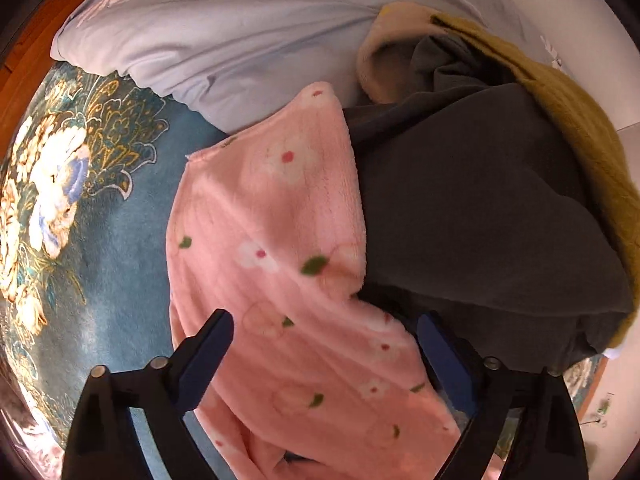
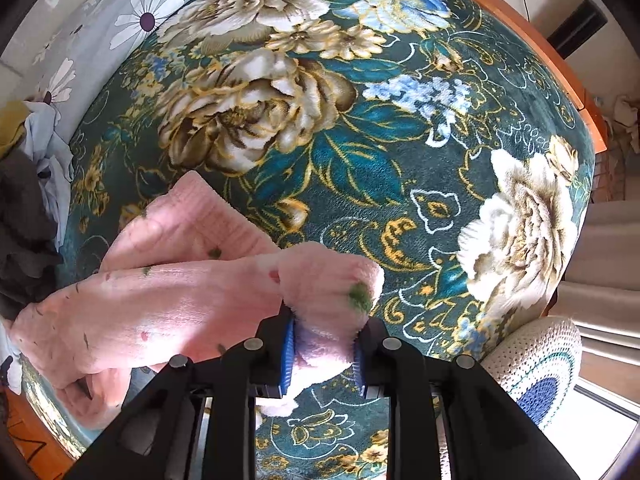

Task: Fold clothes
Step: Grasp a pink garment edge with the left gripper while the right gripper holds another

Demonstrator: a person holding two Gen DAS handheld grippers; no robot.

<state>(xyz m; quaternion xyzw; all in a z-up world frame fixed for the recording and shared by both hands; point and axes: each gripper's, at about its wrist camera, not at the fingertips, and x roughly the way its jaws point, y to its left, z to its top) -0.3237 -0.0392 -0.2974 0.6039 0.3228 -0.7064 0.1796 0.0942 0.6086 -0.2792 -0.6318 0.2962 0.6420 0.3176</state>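
A pink fleece garment (image 1: pixel 276 248) with white flowers and green leaves lies on the teal floral blanket (image 1: pixel 108 240). My left gripper (image 1: pixel 326 330) hovers over its near part, jaws wide apart, nothing between them. In the right wrist view the same pink garment (image 2: pixel 168 292) stretches to the left, and my right gripper (image 2: pixel 324 320) is shut on a bunched end of it, which bulges out above the blue pads (image 2: pixel 287 354). A dark grey garment (image 1: pixel 480 216) lies against the pink one's right edge.
A mustard knit (image 1: pixel 576 148) and a cream piece (image 1: pixel 384 64) sit behind the grey garment. A pale blue daisy-print quilt (image 1: pixel 224 36) is heaped at the back. The bed's wooden edge (image 2: pixel 560 64) runs along the right; a crocheted cushion (image 2: pixel 536 364) sits beside it.
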